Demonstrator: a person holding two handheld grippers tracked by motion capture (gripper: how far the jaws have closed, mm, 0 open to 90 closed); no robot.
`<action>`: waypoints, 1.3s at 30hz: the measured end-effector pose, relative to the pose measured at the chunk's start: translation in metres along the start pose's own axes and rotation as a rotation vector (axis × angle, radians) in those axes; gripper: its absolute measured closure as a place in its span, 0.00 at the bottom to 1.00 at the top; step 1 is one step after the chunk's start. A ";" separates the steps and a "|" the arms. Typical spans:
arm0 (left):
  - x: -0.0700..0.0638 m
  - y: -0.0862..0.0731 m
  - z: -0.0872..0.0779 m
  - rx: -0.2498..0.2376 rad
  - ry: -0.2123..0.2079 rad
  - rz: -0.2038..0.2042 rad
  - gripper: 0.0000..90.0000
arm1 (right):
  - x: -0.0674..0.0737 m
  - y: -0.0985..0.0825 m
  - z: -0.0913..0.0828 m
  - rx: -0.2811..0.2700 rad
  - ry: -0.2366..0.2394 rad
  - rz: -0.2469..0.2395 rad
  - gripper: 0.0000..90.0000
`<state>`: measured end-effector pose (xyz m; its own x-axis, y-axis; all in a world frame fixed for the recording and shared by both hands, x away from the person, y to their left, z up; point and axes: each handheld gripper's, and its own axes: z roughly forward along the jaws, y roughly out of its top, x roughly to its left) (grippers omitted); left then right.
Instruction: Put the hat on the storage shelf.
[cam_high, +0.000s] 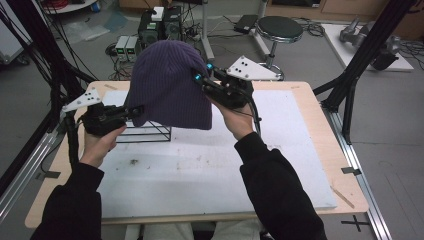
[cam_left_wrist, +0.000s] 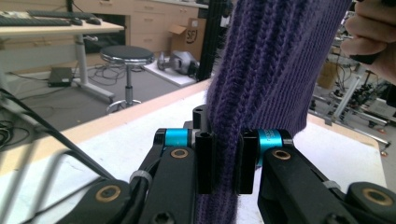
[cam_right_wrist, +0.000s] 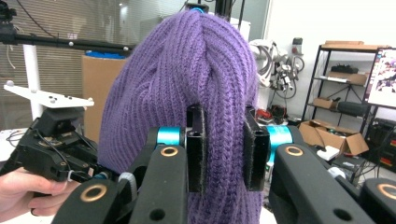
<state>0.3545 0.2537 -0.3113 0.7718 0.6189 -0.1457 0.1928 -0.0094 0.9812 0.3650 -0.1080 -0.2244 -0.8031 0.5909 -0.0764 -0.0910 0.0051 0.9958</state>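
Observation:
A purple ribbed knit beanie (cam_high: 167, 82) hangs in the air above the table, held from both sides. My left gripper (cam_high: 134, 112) is shut on its lower left edge; in the left gripper view the knit (cam_left_wrist: 261, 70) is pinched between the two black pads (cam_left_wrist: 204, 161). My right gripper (cam_high: 201, 75) is shut on the beanie's right side, higher up. In the right gripper view a thick fold of the beanie (cam_right_wrist: 205, 70) bulges between the pads (cam_right_wrist: 196, 149), and the left gripper (cam_right_wrist: 100, 175) shows beyond it at the lower left.
A black wire-frame rack (cam_high: 147, 132) stands on the white board (cam_high: 210, 165) just below the beanie. The board lies on a wooden table (cam_high: 327, 125). Beyond the table are a black stool (cam_high: 279, 29), electronics boxes (cam_high: 160, 25) and cables. Dark frame posts (cam_high: 360, 55) rise at the right.

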 end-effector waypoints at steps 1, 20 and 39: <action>0.002 0.003 -0.002 -0.006 -0.001 0.000 0.91 | 0.000 0.004 0.005 -0.003 0.001 -0.006 0.84; 0.031 0.030 -0.022 -0.025 0.092 0.016 0.92 | 0.001 0.019 0.049 -0.015 -0.035 -0.026 0.84; 0.046 0.019 -0.042 -0.085 0.263 0.030 0.91 | 0.019 0.006 0.089 -0.009 -0.081 -0.140 0.84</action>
<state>0.3680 0.3153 -0.2936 0.5905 0.8021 -0.0895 0.1126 0.0280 0.9932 0.4017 -0.0246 -0.2155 -0.7323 0.6477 -0.2101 -0.2046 0.0850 0.9752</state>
